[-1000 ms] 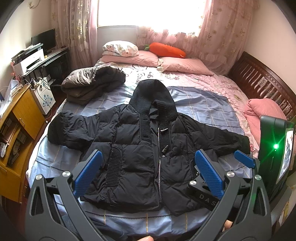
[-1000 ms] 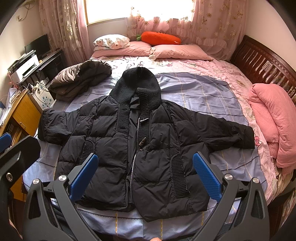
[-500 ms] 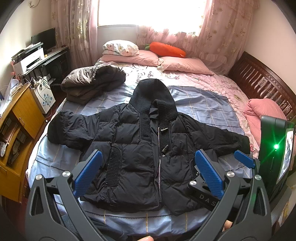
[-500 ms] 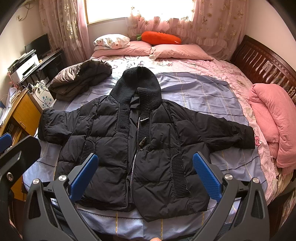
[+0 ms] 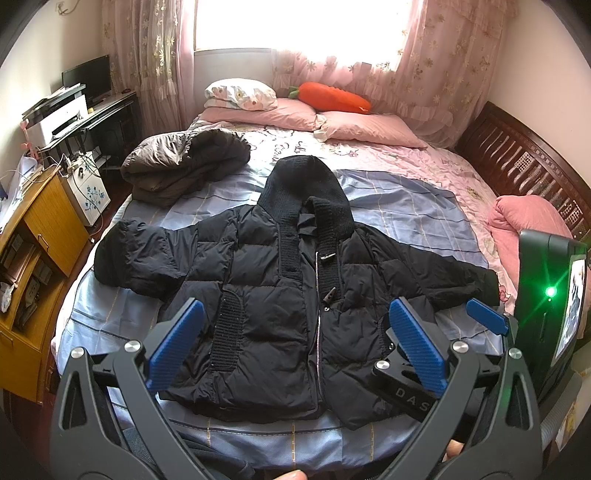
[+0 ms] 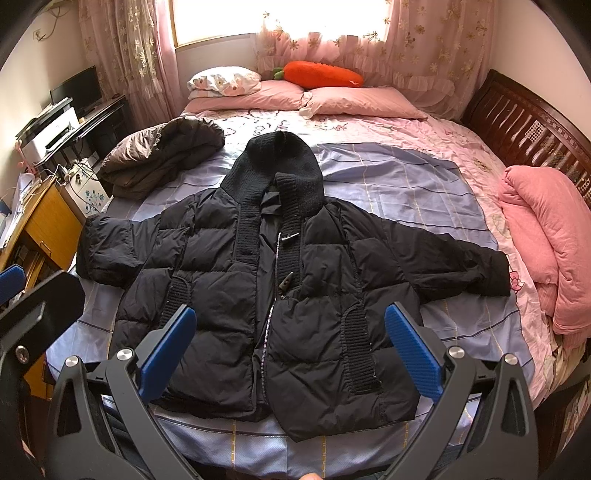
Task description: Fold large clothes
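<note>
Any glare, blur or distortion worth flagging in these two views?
Left wrist view: window blown out white, black jacket sharp, fisheye bends the bed frame. Right wrist view: same overexposed window, dark vignette corners, no motion blur.

Lay spread front-up on the bed [image 6: 406, 184], hooded down jacket [image 6: 266, 295], hood toward the pillows [image 6: 332, 99], sleeves out to either side, hem at the near edge. Rested behind and left of it, second folded jacket [image 6: 159, 158]. Sat atop the pillows at the headboard end, carrot plush [image 6: 321, 74]. Piled at the bed's right edge, folded blanket [image 6: 546, 236]. Stood left of the bed, wooden cabinet [image 5: 37, 236], desk with printer [image 5: 59, 118] behind it. Hovered before the hem, left gripper [image 5: 291, 347] and right gripper [image 6: 288, 350], both spread wide.
</note>
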### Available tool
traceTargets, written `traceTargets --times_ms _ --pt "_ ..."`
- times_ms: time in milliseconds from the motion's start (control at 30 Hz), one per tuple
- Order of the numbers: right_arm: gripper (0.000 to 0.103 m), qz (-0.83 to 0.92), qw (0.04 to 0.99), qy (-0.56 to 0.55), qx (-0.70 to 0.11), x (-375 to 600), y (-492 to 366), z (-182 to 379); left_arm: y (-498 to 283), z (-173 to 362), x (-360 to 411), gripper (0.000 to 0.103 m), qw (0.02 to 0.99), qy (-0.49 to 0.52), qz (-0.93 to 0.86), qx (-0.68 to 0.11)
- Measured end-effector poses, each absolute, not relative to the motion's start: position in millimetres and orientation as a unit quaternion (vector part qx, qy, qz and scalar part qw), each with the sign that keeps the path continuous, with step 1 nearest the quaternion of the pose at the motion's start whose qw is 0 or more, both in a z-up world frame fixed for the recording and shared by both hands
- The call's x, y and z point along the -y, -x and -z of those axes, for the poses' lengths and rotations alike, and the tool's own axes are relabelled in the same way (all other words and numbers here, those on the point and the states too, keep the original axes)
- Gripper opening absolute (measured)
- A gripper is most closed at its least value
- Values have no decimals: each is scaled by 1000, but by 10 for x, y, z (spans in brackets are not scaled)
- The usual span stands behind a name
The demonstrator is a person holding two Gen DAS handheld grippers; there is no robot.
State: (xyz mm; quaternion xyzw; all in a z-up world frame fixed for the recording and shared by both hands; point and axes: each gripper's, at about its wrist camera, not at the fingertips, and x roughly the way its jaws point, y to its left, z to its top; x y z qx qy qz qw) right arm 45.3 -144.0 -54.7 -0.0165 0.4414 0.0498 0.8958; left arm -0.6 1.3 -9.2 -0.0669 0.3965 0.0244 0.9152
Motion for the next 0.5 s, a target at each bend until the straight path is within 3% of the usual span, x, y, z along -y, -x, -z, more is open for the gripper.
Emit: traceTargets --times_ms 500 --pt "102 -50 892 19 -449 1374 -447 601 12 265 -115 101 914 70 -36 -398"
